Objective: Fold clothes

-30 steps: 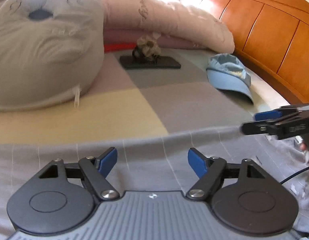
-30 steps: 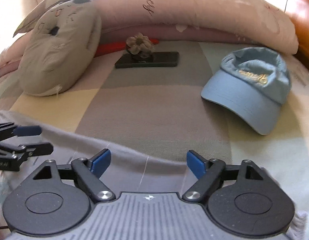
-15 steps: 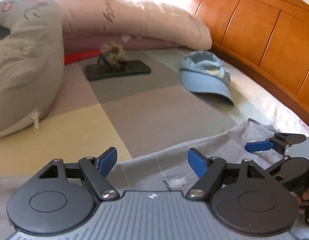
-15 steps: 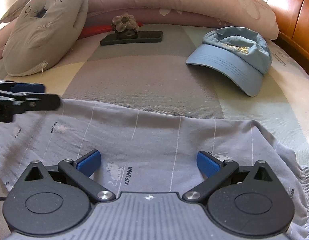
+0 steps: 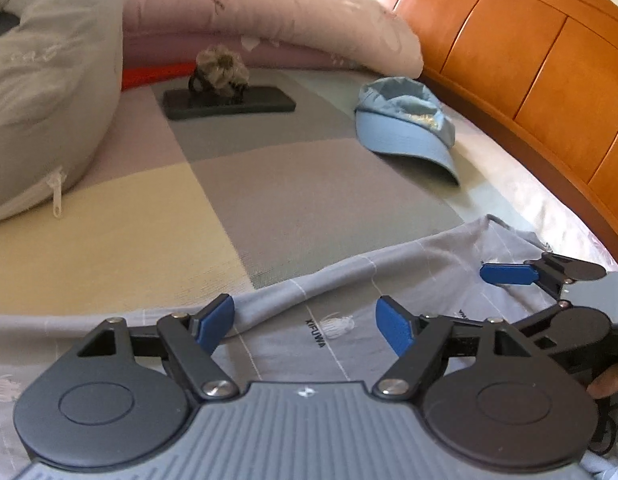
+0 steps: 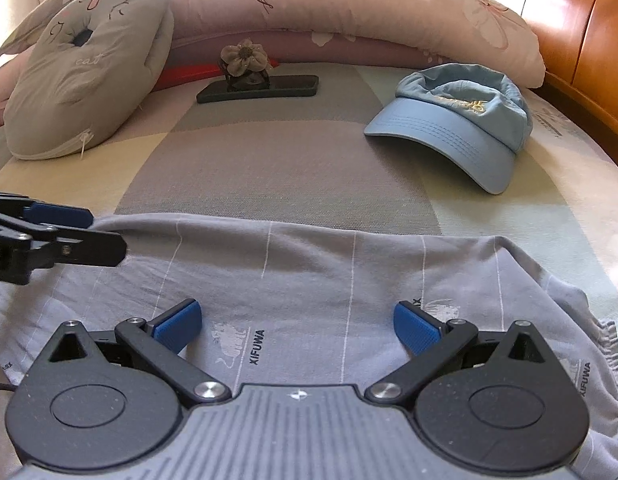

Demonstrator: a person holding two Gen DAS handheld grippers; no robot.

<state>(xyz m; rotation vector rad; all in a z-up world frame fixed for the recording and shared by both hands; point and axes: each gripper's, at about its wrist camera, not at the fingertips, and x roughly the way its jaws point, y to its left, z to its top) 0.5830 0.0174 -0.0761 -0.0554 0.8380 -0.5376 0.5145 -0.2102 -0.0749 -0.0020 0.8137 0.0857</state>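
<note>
A grey garment (image 6: 309,264) with thin white stripes and small printed logos lies spread flat on the checked bedspread, its elastic edge bunched at the right. My right gripper (image 6: 297,316) hovers just over its middle, jaws wide open with only flat cloth beneath them. My left gripper (image 5: 305,320) stands open over the garment's left part (image 5: 349,280), where a low crease of cloth runs past its left pad. Each gripper shows in the other's view: the left gripper (image 6: 105,232) at the garment's far left edge, and a blue pad of the right gripper's fingers (image 5: 509,274) at the right.
A light blue cap (image 6: 453,120) sits on the bed beyond the garment at the right. A dark phone (image 6: 261,88) with a fabric flower lies further back, with a grey cat cushion (image 6: 89,80) at the left. Pink pillows (image 6: 389,4) and a wooden headboard (image 5: 529,64) close off the back and right.
The right gripper has dropped closer to the garment and its jaws have spread wider. The left view has swung right, and the garment's far edge now lies flat further out.
</note>
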